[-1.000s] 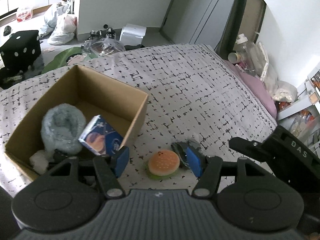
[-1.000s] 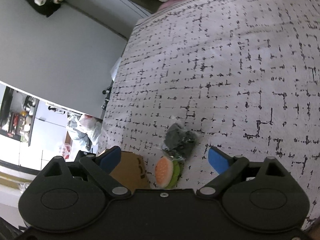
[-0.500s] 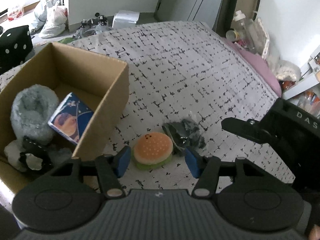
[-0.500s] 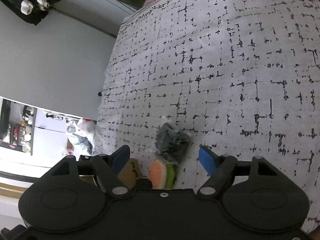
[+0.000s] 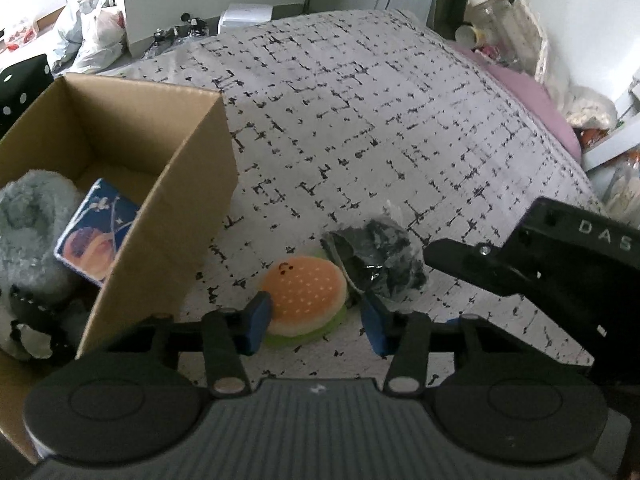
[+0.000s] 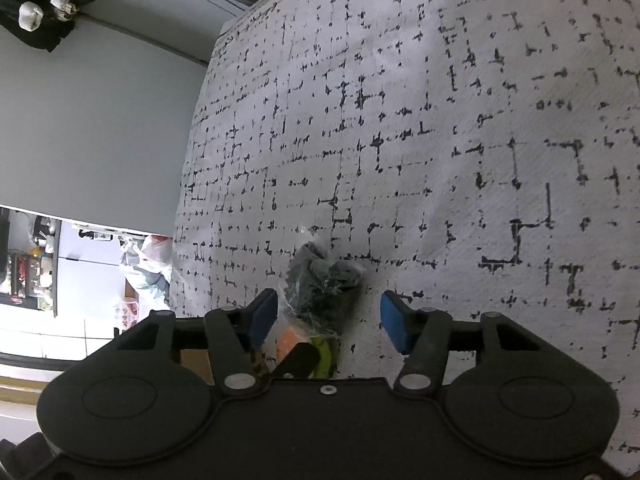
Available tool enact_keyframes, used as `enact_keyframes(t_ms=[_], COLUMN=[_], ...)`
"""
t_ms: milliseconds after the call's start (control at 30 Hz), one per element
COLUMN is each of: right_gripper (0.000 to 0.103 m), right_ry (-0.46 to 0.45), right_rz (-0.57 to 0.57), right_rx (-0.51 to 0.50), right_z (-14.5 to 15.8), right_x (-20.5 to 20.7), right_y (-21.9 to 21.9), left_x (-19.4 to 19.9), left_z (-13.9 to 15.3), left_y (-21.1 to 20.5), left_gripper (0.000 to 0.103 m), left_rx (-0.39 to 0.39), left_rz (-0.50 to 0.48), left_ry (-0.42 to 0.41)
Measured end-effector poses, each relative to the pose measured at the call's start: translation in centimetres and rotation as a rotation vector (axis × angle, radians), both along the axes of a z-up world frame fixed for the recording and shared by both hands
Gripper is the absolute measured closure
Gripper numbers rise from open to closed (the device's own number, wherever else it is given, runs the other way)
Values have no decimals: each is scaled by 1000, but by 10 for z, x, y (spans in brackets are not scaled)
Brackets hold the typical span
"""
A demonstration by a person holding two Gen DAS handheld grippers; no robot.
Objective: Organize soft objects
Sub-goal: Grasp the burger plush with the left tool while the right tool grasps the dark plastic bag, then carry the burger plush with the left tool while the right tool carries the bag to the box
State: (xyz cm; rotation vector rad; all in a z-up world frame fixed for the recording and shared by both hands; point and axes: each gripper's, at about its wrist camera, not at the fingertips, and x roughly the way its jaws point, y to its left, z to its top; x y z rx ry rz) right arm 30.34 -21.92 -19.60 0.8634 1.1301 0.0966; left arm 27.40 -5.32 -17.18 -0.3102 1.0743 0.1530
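Observation:
A soft burger toy [image 5: 306, 289] lies on the patterned bed cover, just right of the cardboard box [image 5: 188, 184]. My left gripper [image 5: 316, 322] is open, its blue pads either side of the burger's near edge. A dark soft bundle in clear plastic [image 5: 378, 258] lies against the burger's right side. My right gripper [image 6: 328, 320] is open with the bundle [image 6: 324, 284] between its pads; the burger [image 6: 290, 342] peeks out below. The right gripper's body [image 5: 540, 276] shows at the right of the left wrist view.
The box holds a grey fluffy slipper [image 5: 28, 232], a blue packet [image 5: 94, 236] and a black-and-white soft item [image 5: 28, 320]. The bed cover [image 5: 380, 120] stretches beyond. Bottles and bags [image 5: 504, 20] crowd the far right bedside; bags [image 5: 96, 40] lie on the floor.
My left gripper moved right and closer, so its pads now flank the burger. My right gripper moved down toward the dark bundle, which now sits between its pads.

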Motion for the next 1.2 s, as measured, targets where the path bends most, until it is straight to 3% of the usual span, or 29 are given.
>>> enact_keyframes(t_ms=[433,533,833,1200], right_gripper=[46,47,74,77], right_ry=[42,45,33,-53], right_rz=[25,33,53,35], right_rx=[-5,-7,-25,-60], right_z=[-15,-19,-20,5], right_x=[19,22,25,10], right_y=[17,21,26,13], left_x=[16,17,18,4], left_z=[-18,-20,-16,13], left_y=[3,3,6,7], left_gripper=[55,62,75,78], left_rx=[48,54,41,-19], left_rz=[-37,-46,-43,-18], left_ry=[57,64,62,-16])
